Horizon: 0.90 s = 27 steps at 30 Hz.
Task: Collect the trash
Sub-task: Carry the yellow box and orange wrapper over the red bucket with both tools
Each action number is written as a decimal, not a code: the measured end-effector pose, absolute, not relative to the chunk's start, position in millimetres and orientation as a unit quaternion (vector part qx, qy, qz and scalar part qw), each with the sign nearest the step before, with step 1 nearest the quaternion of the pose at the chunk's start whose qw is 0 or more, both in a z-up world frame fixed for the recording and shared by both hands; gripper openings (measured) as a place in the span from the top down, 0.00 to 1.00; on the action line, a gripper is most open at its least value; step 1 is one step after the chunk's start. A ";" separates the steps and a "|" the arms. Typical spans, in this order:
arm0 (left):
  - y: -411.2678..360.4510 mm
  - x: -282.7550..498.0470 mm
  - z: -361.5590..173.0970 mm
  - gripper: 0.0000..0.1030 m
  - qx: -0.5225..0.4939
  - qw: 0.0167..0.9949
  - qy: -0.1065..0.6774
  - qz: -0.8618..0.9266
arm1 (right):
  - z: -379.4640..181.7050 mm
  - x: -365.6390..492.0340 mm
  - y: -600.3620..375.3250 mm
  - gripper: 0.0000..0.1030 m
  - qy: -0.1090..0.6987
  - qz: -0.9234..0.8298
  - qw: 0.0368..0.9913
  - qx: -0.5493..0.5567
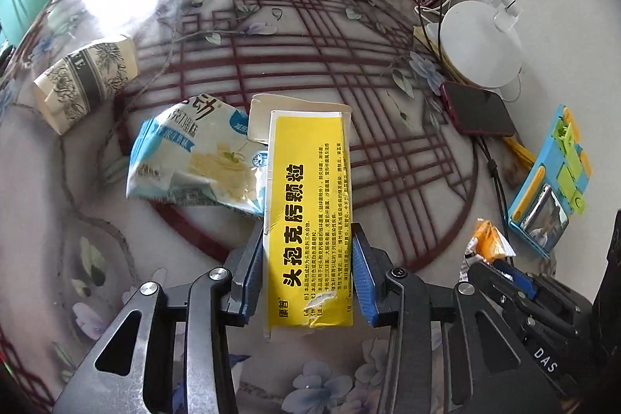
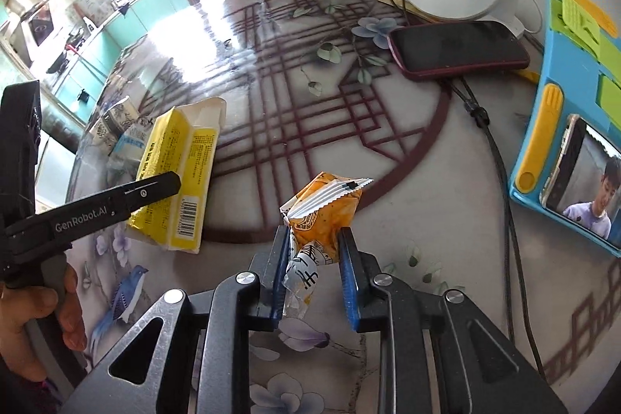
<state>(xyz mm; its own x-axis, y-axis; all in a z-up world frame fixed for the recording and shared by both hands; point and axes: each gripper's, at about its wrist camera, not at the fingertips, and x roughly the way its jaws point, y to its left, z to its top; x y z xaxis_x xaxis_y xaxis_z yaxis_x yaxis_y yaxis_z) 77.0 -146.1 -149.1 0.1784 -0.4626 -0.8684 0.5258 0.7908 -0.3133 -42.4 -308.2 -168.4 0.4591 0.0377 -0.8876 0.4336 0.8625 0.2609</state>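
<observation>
Patterned table (image 1: 388,150) carrying a white lamp base (image 1: 481,45), dark phone (image 1: 479,109), blue-white wrapper (image 1: 186,161) and paper cup (image 1: 85,76). Left gripper (image 1: 306,274) pinches the yellow medicine box (image 1: 306,204); right gripper (image 2: 314,278) pinches an orange snack wrapper (image 2: 326,216).

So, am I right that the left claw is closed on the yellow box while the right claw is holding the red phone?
Not quite. The left claw does grip the yellow box, but the right claw holds an orange wrapper, as the right wrist view shows. The red phone lies untouched on the table.
</observation>
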 end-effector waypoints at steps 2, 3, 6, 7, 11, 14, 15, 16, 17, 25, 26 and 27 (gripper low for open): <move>-141.8 75.4 -143.6 0.62 0.026 0.770 0.548 -0.324 | -163.1 -39.7 -304.4 0.79 0.501 -0.115 0.827 0.229; -138.8 74.0 -139.1 0.62 0.025 0.774 0.543 -0.325 | -159.9 -38.2 -302.9 0.79 0.497 -0.113 0.830 0.227; -127.6 69.6 -124.7 0.62 0.023 0.786 0.526 -0.324 | -147.8 -34.6 -296.5 0.79 0.486 -0.105 0.841 0.215; -122.6 68.3 -120.2 0.62 0.021 0.789 0.522 -0.323 | -143.8 -33.6 -294.0 0.79 0.482 -0.102 0.844 0.211; -99.8 63.4 -105.2 0.62 0.005 0.802 0.510 -0.311 | -131.1 -32.0 -282.6 0.79 0.472 -0.090 0.854 0.201; -82.1 59.6 -96.6 0.62 0.000 0.811 0.502 -0.300 | -123.2 -30.3 -272.9 0.79 0.466 -0.080 0.859 0.196; -77.3 58.6 -94.1 0.62 -0.002 0.814 0.500 -0.296 | -120.3 -29.5 -269.7 0.79 0.463 -0.075 0.861 0.197; -72.1 57.3 -91.6 0.62 -0.005 0.817 0.497 -0.292 | -117.0 -28.4 -265.5 0.79 0.459 -0.069 0.864 0.195; -66.0 55.8 -88.8 0.62 -0.010 0.820 0.495 -0.288 | -113.9 -26.9 -260.9 0.79 0.457 -0.063 0.866 0.192; -18.0 45.0 -69.8 0.62 -0.039 0.849 0.472 -0.236 | -106.0 -5.9 -218.3 0.79 0.456 0.008 0.876 0.154; -12.8 43.8 -68.6 0.62 -0.042 0.851 0.470 -0.230 | -105.4 -4.0 -213.7 0.79 0.456 0.017 0.877 0.150; -6.5 42.6 -67.6 0.62 -0.046 0.855 0.468 -0.221 | -105.1 -1.9 -208.3 0.79 0.456 0.027 0.878 0.145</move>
<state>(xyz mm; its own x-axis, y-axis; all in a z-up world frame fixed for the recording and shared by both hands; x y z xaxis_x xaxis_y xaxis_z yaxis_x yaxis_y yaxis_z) 42.6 -6.5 -67.6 0.4647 -0.4215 -0.7787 0.3353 0.8977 -0.2858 -1.9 -208.3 -105.1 0.5827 0.1797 -0.7926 0.0842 0.9567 0.2788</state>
